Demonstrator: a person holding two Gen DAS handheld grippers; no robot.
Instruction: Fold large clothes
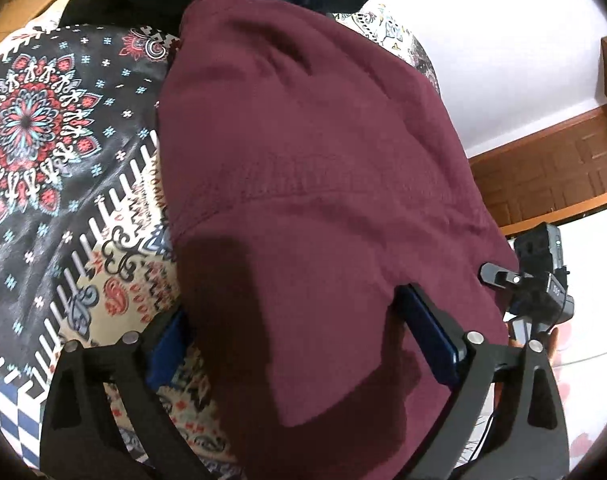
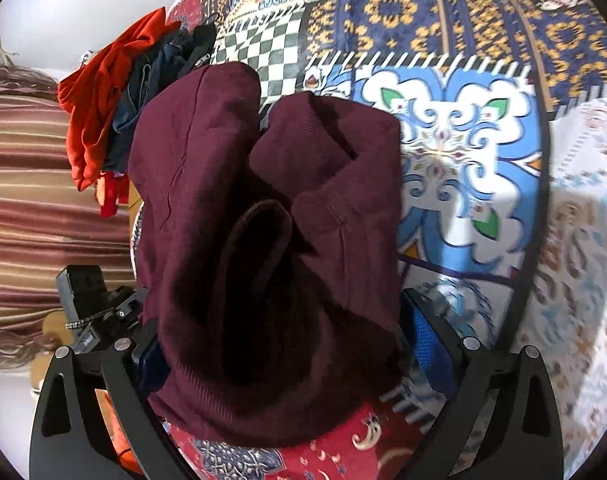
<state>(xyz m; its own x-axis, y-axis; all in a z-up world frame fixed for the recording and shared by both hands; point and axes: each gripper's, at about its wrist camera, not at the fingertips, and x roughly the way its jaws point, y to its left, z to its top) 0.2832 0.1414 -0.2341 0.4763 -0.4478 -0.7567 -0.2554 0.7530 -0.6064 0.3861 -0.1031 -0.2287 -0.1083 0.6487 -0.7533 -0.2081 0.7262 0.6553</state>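
A large maroon garment (image 1: 303, 168) lies on a patterned bedspread (image 1: 43, 128). In the left wrist view its near edge runs between the wide-apart blue-padded fingers of my left gripper (image 1: 299, 332), which is open. In the right wrist view the same maroon garment (image 2: 263, 240) is bunched in folds and fills the space between the fingers of my right gripper (image 2: 291, 344), which are spread wide around it. The right gripper's body (image 1: 543, 280) shows at the right edge of the left wrist view.
A pile of red and dark blue clothes (image 2: 115, 104) lies beyond the maroon garment. The bedspread (image 2: 463, 152) stretches to the right. A wooden headboard (image 1: 551, 168) and white wall stand at the right. Striped fabric (image 2: 31, 200) is at the left.
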